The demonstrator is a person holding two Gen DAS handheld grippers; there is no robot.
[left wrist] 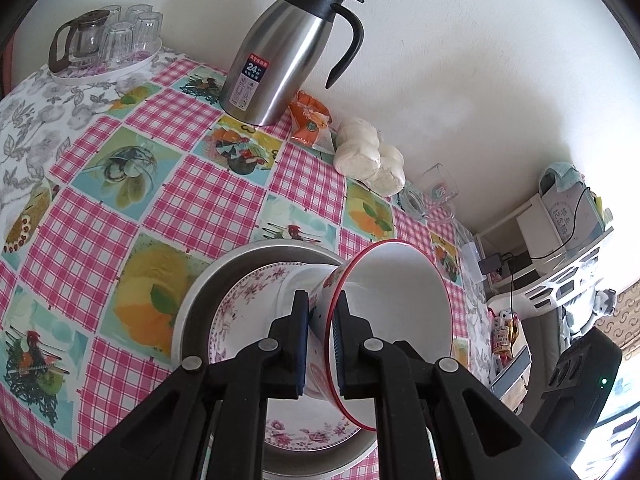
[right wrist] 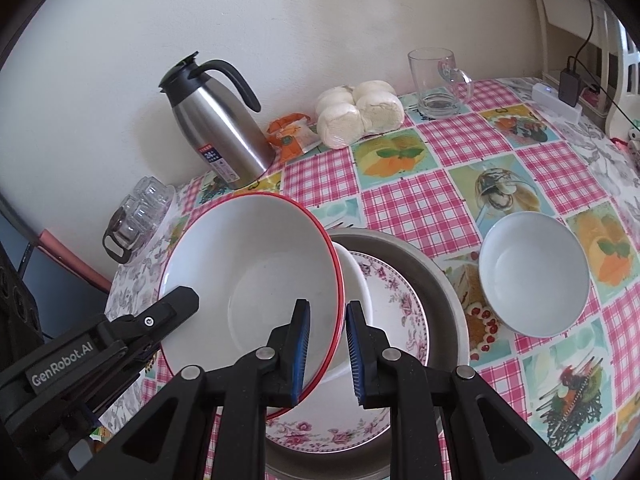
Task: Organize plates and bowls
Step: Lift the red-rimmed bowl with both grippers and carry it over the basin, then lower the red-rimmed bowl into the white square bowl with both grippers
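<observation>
Left gripper (left wrist: 321,338) pinches the wall of the red-rimmed bowl (left wrist: 396,304), one pad outside, one inside; bowl is tipped on its side, opening toward the view's right. In the right wrist view the same bowl (right wrist: 256,272) is tilted, held over the left part of the stack, with the left gripper (right wrist: 176,308) coming in from the lower left edge at its rim. Right gripper (right wrist: 328,342) has its fingers spread a little; the bowl's red rim passes between the pads, near the left pad; cannot tell if either pad touches. Below the bowl: a floral plate (right wrist: 392,300) sits inside a metal basin (right wrist: 444,280), and a white dish (right wrist: 358,280) lies on the plate, mostly hidden by the bowl. Basin (left wrist: 224,276) and floral plate (left wrist: 248,300) show likewise in the left view. Just right of the basin, a white bowl (right wrist: 534,276) stands upright on the checked tablecloth (right wrist: 420,204). Farther back, by the wall: steel thermos jug (right wrist: 216,128), orange packet (right wrist: 290,136), bagged buns (right wrist: 360,112), glass mug (right wrist: 436,80). Far left corner: tray with upturned glasses and a glass teapot (left wrist: 104,40).
</observation>
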